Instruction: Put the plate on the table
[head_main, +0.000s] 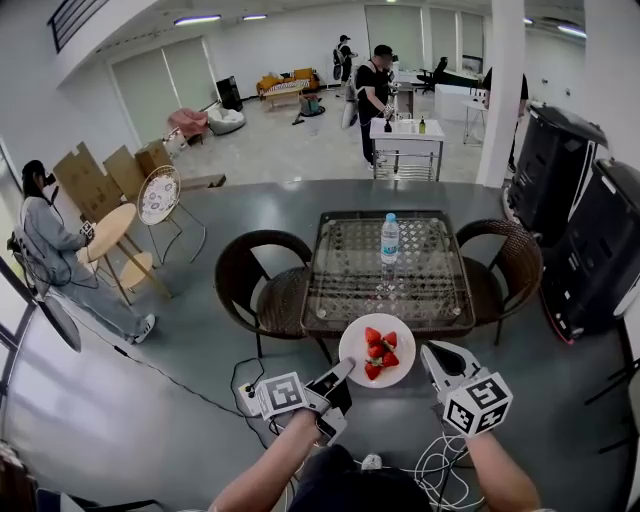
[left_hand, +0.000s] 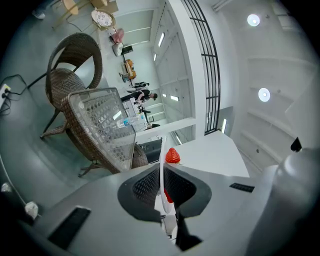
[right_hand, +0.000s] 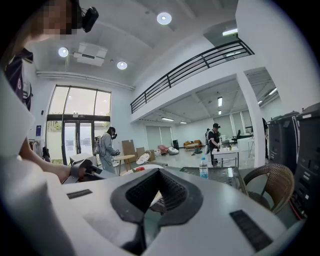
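Two tools are up, but only one carries. Our left tool is clenched on the near-left rim of the plate, held level with strawberries on it. Our right tool is closed on nothing, just beside the plate's right rim. The plate hangs at the near edge of the glass bench, which lies straight ahead, so we judge a forward reach comes next. A bottle stands mid-bench, and wicker chairs flank it.

Glossy white plate, clear glass table top, woven wicker chairs, clear plastic bottle
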